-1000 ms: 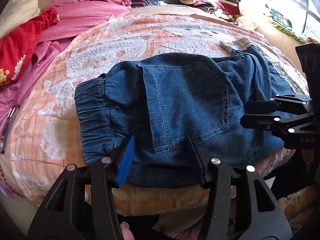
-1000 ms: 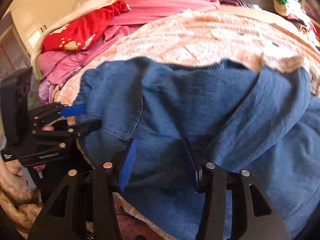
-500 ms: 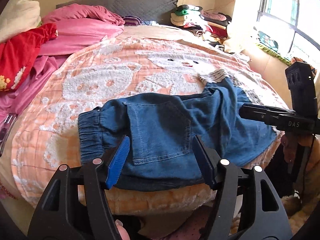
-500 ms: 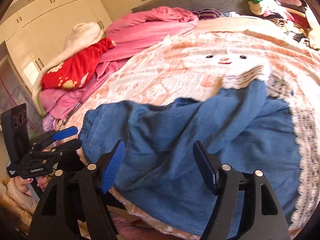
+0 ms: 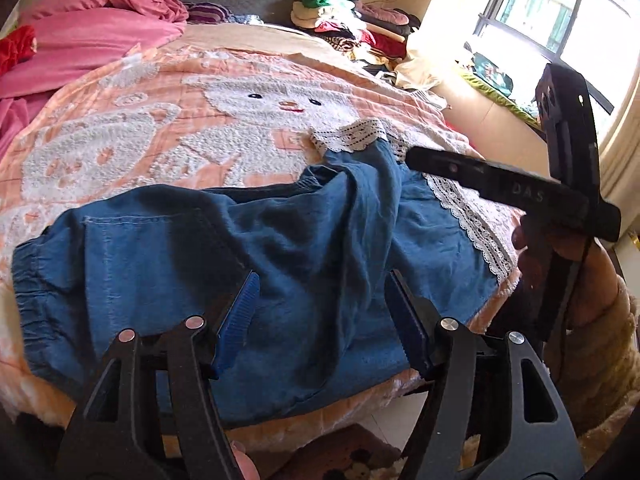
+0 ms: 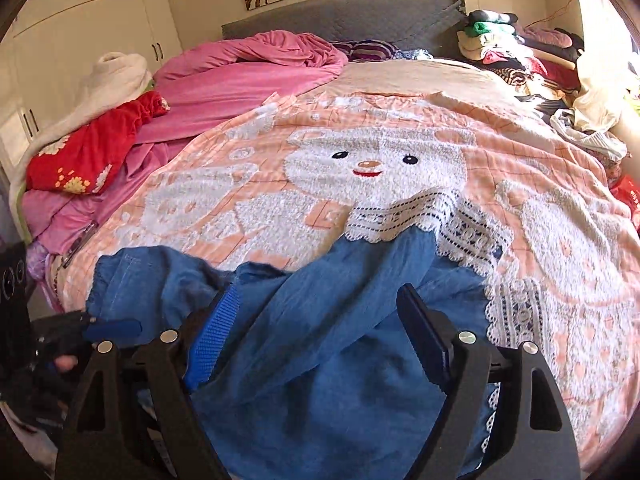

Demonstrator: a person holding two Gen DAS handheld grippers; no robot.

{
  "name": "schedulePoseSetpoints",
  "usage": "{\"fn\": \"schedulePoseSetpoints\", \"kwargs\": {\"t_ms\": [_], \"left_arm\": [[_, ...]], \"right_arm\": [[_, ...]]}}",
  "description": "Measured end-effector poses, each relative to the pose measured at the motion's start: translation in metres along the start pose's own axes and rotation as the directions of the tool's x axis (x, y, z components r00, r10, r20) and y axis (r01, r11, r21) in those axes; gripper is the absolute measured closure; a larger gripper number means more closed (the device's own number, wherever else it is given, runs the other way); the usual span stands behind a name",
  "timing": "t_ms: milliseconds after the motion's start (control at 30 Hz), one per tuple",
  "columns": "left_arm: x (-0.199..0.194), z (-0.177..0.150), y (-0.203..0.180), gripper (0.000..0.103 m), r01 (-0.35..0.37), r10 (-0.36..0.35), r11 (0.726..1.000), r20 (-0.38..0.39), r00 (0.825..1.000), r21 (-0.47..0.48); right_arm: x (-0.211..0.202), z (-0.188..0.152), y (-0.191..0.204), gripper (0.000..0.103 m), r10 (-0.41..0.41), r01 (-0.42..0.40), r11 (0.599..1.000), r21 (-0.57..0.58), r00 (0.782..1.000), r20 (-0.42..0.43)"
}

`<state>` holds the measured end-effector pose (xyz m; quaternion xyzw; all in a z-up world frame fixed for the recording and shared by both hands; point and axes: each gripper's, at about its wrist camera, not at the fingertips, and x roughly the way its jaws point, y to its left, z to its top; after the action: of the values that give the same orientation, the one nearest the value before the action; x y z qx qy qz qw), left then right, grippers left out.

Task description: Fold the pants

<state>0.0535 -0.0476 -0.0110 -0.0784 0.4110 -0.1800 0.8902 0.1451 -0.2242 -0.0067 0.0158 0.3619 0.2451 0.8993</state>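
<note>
Blue denim pants (image 5: pixel 312 248) with a white lace hem (image 5: pixel 360 136) lie folded across the near edge of the bed, elastic waistband (image 5: pixel 28 280) to the left. My left gripper (image 5: pixel 323 280) hovers over their near part, its jaws closing a little with nothing pinched between the pads. In the right wrist view the pants (image 6: pixel 320 380) fill the foreground below my right gripper (image 6: pixel 319 292), whose jaws are opening and grip nothing. The right gripper (image 5: pixel 420 158) also shows side-on at the right, above the lace. The left gripper (image 6: pixel 104 326) shows by the waistband.
A peach blanket (image 6: pixel 360 152) with a white bear covers the bed. Pink bedding (image 6: pixel 248 76) and a red garment (image 6: pixel 88 152) lie at the back left. A stack of clothes (image 6: pixel 512 48) sits back right, by the grey headboard (image 6: pixel 340 12). A window (image 5: pixel 560 20) is on the right.
Both grippers have let go of the pants' near edge, spread wider and drawn back and up. The pants stay on the bed and much more of the blanket shows.
</note>
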Motion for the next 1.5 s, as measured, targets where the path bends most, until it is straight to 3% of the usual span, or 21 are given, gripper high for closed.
{"fn": "schedulePoseSetpoints", "kwargs": {"t_ms": [133, 433, 800, 867, 933, 967, 1067, 1167, 1433, 1467, 1500], "left_arm": [[0.029, 0.0, -0.008, 0.055, 0.054, -0.055, 0.998, -0.059, 0.997, -0.022], [0.067, -0.003, -0.026, 0.078, 0.101, -0.104, 0.994, -0.109, 0.989, -0.033], [0.069, -0.011, -0.046, 0.079, 0.115, -0.112, 0.993, -0.127, 0.986, 0.02], [0.069, -0.012, -0.047, 0.079, 0.117, -0.113, 0.993, -0.129, 0.985, 0.023], [0.069, -0.012, -0.048, 0.079, 0.121, -0.118, 0.992, -0.128, 0.985, 0.02], [0.068, -0.011, -0.047, 0.079, 0.122, -0.119, 0.992, -0.128, 0.985, 0.018], [0.07, -0.009, -0.045, 0.079, 0.128, -0.126, 0.992, -0.125, 0.984, 0.004], [0.071, -0.007, -0.041, 0.079, 0.121, -0.12, 0.993, -0.115, 0.986, 0.0], [0.066, -0.007, -0.027, 0.072, 0.085, -0.085, 0.996, -0.081, 0.993, -0.008], [0.066, -0.006, -0.027, 0.074, 0.077, -0.076, 0.997, -0.083, 0.994, 0.0], [0.067, -0.005, -0.025, 0.087, 0.063, -0.063, 0.998, -0.082, 0.995, 0.005]], "right_arm": [[0.022, 0.025, -0.003, 0.023, -0.045, 0.045, 0.998, -0.039, 0.999, 0.001], [0.1, 0.051, -0.016, 0.023, -0.12, 0.108, 0.991, -0.08, 0.98, -0.158], [0.166, 0.07, -0.013, 0.025, -0.189, 0.16, 0.978, -0.133, 0.951, -0.244], [0.18, 0.069, -0.016, 0.033, -0.234, 0.197, 0.968, -0.158, 0.934, -0.271], [0.189, 0.066, -0.021, 0.036, -0.223, 0.184, 0.97, -0.157, 0.932, -0.285], [0.189, 0.066, -0.025, 0.041, -0.206, 0.173, 0.975, -0.139, 0.936, -0.286], [0.183, 0.067, -0.036, 0.068, -0.195, 0.171, 0.979, -0.113, 0.944, -0.265], [0.165, 0.067, -0.052, 0.092, -0.117, 0.111, 0.993, -0.036, 0.963, -0.244], [0.072, 0.057, -0.082, 0.093, -0.032, 0.04, 0.993, 0.111, 0.996, -0.078], [0.059, 0.052, -0.087, 0.093, -0.025, 0.033, 0.991, 0.131, 0.998, -0.059], [0.045, 0.048, -0.091, 0.093, -0.026, 0.031, 0.989, 0.147, 0.999, -0.04]]}}
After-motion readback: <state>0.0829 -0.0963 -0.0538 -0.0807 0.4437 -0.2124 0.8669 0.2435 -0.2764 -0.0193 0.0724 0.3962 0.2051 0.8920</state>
